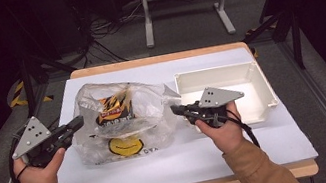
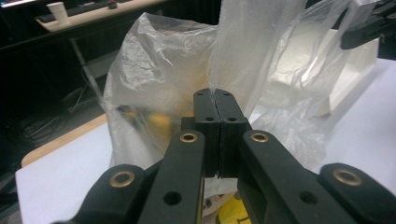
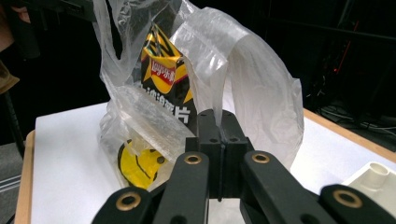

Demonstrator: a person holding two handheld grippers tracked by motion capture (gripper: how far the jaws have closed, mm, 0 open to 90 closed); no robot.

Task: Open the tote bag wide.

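One plastic bag (image 1: pixel 123 121) near the table's (image 1: pixel 189 163) left edge; the one chip packet (image 3: pixel 166 79) inside is blurred by film. Your left gripper (image 2: pixel 215 100) and right gripper (image 3: pixel 222 119) each clamp its handles. One white bin (image 1: pixel 225 93) near the right edge.

Overhead plus two close views, shared bag (image 1: pixel 122 119)
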